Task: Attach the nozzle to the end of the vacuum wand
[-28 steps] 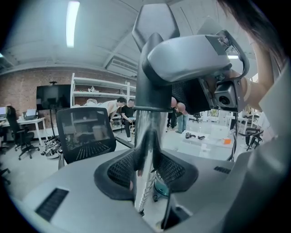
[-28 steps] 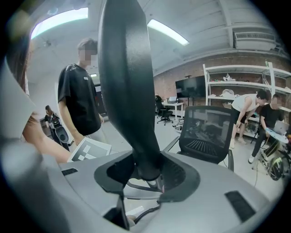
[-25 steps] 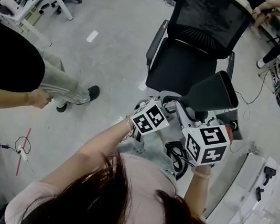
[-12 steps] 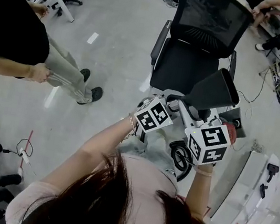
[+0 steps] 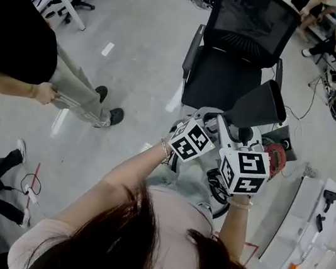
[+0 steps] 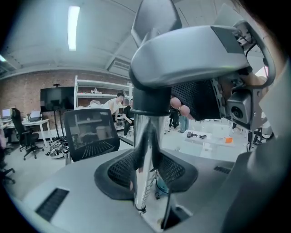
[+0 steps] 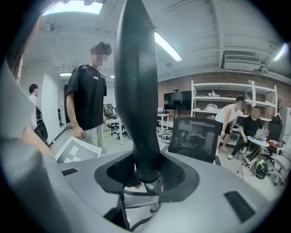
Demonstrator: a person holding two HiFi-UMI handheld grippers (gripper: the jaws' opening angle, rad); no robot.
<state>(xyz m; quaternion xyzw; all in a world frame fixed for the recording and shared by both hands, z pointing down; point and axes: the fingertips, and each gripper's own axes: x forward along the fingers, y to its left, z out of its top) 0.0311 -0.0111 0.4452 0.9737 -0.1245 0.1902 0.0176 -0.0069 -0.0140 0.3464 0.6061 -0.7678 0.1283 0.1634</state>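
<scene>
Nozzle point(image 5: 259, 104), black and flared, up in mid-air, seen against the seat of the black office chair point(image 5: 228, 77); narrow neck clamped between the pads of the right claw point(image 7: 146, 175), wide mouth pointing away. At that neck, meeting the chrome tube of the vacuum wand point(image 6: 144, 154). Tube pinched upright by the left claw point(image 6: 146, 175), jaws tight on both sides. Marker cubes of both claws side by side, near touching. Farther out: grey floor point(image 5: 144, 50), a person point(image 5: 11, 40) in a black shirt at left, a white bench point(image 5: 305, 230) at right.
</scene>
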